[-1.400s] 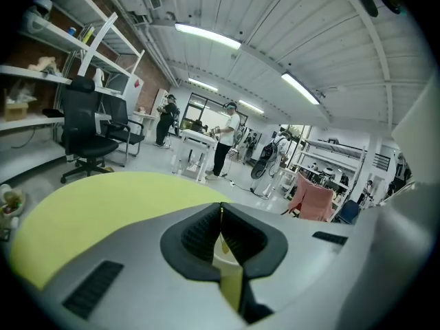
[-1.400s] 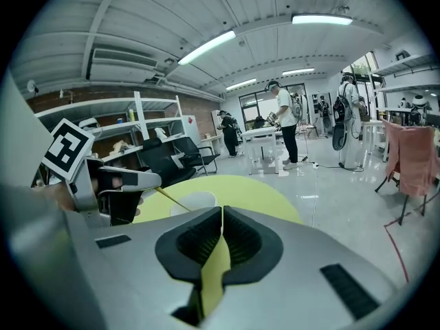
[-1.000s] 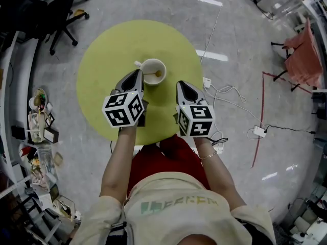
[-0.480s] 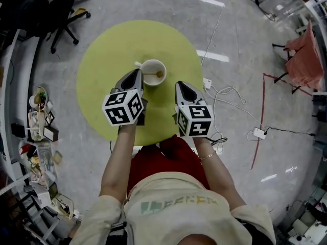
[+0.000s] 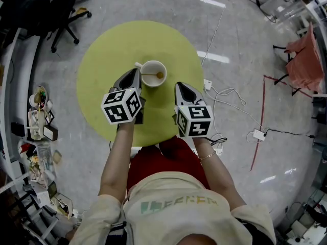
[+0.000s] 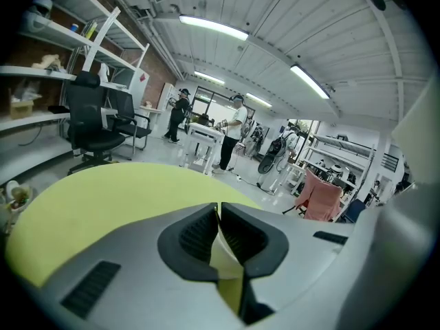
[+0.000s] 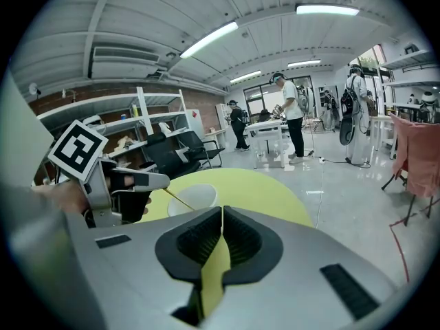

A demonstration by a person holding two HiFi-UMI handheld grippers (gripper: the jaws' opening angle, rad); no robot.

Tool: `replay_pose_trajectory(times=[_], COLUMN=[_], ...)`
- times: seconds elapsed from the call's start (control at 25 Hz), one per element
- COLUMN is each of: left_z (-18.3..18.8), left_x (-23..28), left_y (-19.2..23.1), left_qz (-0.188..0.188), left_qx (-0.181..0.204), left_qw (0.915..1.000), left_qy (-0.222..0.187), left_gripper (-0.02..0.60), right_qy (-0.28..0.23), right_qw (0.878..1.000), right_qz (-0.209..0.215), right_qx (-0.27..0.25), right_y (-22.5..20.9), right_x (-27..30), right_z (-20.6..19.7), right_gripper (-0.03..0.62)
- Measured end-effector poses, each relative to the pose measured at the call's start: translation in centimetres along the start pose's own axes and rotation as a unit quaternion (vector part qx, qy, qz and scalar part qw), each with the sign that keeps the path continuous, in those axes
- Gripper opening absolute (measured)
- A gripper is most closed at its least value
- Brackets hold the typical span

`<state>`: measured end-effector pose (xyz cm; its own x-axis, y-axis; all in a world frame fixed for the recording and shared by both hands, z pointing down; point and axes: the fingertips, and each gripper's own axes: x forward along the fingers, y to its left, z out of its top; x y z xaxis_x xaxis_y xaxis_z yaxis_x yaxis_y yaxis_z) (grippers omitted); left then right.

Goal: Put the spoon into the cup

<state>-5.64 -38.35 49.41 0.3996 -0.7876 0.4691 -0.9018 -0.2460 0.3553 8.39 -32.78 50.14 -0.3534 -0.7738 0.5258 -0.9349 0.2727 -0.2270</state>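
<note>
Left tool [image 6: 218, 210]: closed, my two jaws pressed together at the tips with nothing between them. It is over the near left part of the tabletop, its tip just beside the cup's left side.
Right tool [image 7: 221, 212]: closed too and empty. It is over the near right part of the tabletop, near the cup but apart from it.
Spoon [image 5: 159, 75]: golden, already in the cup. Its bowl end lies inside by the right wall and its thin handle slants over the rim toward my left tool's tip. I cannot tell whether handle and tip touch.
Cup [image 5: 154, 62]: white and upright, near the middle of the tabletop, its small handle pointing away and to the left.
Tabletop [image 5: 117, 45]: round, plain yellow-green.
Floor [image 5: 245, 45]: grey and glossy, with light reflections.
Right of the tabletop: white cables [image 5: 225, 92] trail over the floor, beside a red line [image 5: 261, 111]. Farther off, a pink cloth [image 5: 304, 55] hangs over a stand.
Left of the tabletop: a black office chair [image 5: 61, 14], and clutter [image 5: 40, 119] of small things along the room's edge.
Far room: wall shelves [image 6: 62, 40], strip lights [image 7: 210, 38] on a white ceiling, and people [image 7: 292, 115] standing by a table, well apart from me.
In the way: in the right gripper view my right tool's own body covers the cup's near side.
</note>
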Motion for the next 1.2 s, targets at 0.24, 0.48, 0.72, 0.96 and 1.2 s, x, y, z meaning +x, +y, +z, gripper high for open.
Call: replay_pose_trajectory(times=[0.24,0.48,0.72,0.96,1.2], left_z=[-0.1,-0.4,-0.5,-0.3,-0.1], left_x=[0.2,0.4,0.3,-0.3,-1.7], left_y=[0.7,0.7,0.8,0.9,0.8], left_qz=[-0.001,-0.003,-0.006,-0.012,-0.023], left_qx=[0.003,0.007,-0.002,-0.019,-0.028], left_qw=[1.0000,1.0000,1.0000,0.9997,0.9992], left_qy=[0.000,0.005,0.006,-0.005,-0.017], left_gripper=[0.025,0.026,0.036,0.074,0.086], right_qy=[0.002,0.003,0.003,0.000,-0.004], right_qw=[1.000,1.000,1.000,1.000,1.000], right_qz=[-0.001,-0.003,-0.006,-0.008,-0.014], right_qx=[0.001,0.006,0.007,0.007,0.011], right_y=[0.1,-0.1,-0.1,0.1,0.2], right_x=[0.4,0.3,0.2,-0.1,-0.8], right_z=[-0.2,-0.3,-0.1,-0.1,-0.4], right_gripper=[0.037,0.037,0.037,0.037,0.037])
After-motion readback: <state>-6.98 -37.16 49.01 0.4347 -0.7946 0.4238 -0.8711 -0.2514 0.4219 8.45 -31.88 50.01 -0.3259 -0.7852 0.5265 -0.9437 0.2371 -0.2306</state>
